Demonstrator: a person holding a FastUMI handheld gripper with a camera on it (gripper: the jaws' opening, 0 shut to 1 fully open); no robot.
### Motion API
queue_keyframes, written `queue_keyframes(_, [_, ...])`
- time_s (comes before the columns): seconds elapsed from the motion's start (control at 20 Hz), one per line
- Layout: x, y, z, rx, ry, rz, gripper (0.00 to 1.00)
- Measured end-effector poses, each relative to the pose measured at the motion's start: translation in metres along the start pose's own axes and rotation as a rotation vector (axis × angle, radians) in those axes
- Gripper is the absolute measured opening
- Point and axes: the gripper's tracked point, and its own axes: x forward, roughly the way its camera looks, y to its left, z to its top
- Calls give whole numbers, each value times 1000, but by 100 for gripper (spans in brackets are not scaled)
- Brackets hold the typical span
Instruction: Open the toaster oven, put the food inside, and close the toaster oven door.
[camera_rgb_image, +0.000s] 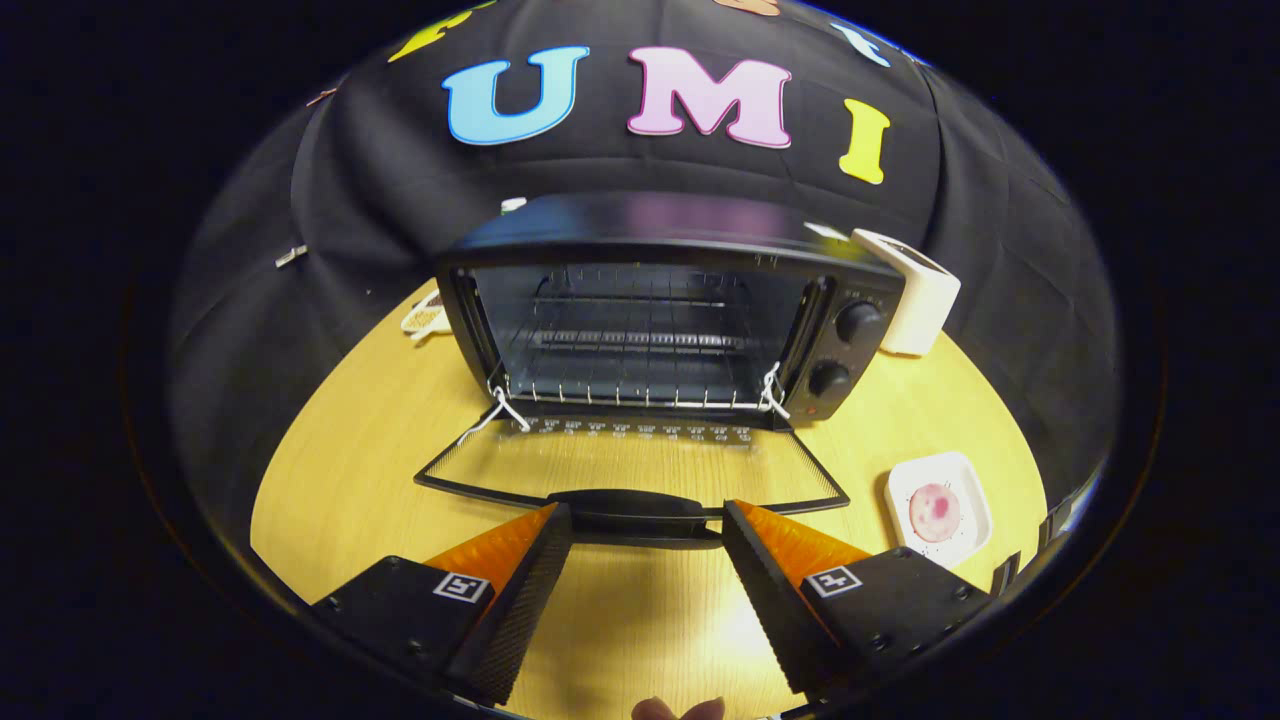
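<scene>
A: Gripper (645, 530) status?

B: Spread wide, nothing held. The two black fingers with orange ribbed backs (520, 590) sit apart over the pale wooden desk (350, 470). Their tips flank the black bar handle (640, 508) of the oven's glass door (630, 462), one tip at each end of the handle; whether they touch it I cannot tell. The door does not sit between the pads.

A: Oven state?

B: The black toaster oven (660, 310) stands just beyond the fingers, door fully dropped and lying flat toward the gripper. The wire rack (630, 340) inside is bare. A thin metal hinge link (495, 410) runs from each lower corner of the oven mouth to the door. Two round black knobs (858, 322) are stacked on the panel right of the oven mouth.

A: Food?

B: A round pink patty-like piece (935, 512) lies on a small white square plate (940, 510), on the desk right of the oven's door, just beside its corner, near the right finger.

A: Other items?

B: A white boxy container (915, 290) stands close by the oven's right rear corner. A small white dish with brownish contents (425, 318) sits at the oven's left side, partly hidden. A fingertip (655, 708) shows behind the gripper, nearest the camera.
</scene>
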Motion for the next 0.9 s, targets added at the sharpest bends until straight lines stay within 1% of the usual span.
queue_keyframes(0.15, [7, 4, -21, -25, 57, 35, 99])
queue_keyframes(0.3, [7, 10, -32, -32, 97, 83, 99])
queue_keyframes(0.4, [2, 11, -34, -17, 115, 118, 99])
queue_keyframes(0.55, [-16, 5, -24, 2, 109, 201, 98])
queue_keyframes(0.75, [-44, -44, -8, 14, 109, 251, 98])
queue_keyframes(0.9, [-59, -99, 1, 13, 128, 248, 98])
